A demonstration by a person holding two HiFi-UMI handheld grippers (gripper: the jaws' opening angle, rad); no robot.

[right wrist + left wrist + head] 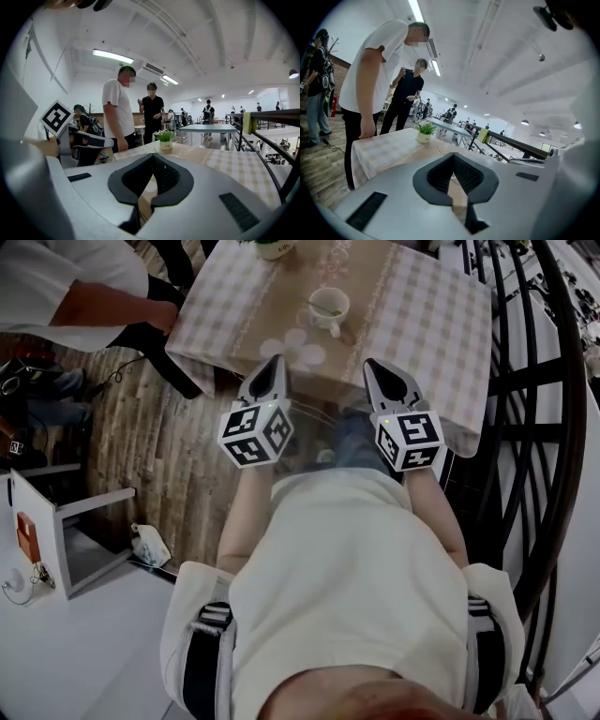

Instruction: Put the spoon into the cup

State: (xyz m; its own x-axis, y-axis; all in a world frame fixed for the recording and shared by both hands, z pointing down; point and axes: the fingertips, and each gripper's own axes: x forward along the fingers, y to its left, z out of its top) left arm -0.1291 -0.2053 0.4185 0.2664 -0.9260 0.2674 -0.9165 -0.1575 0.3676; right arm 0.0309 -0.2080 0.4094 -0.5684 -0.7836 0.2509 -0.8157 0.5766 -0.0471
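Spoon (319,307), thin and pale, lay inside the white ceramic cup (342,298) at twelve o'clock on the checked tablecloth (422,315) — so, presumably, left gripper (277,360) and right gripper (370,365) were closed on nothing, short of it.

A checked table (431,324) stands on wood-plank floor (169,442).

Checked cloth, white cup
The cloth (422,324) is beige-and-white check with a tan middle band; the cup (330,307) is white; left gripper (278,360) and right gripper (370,365) are grey, their cubes (255,432) black-and-white.
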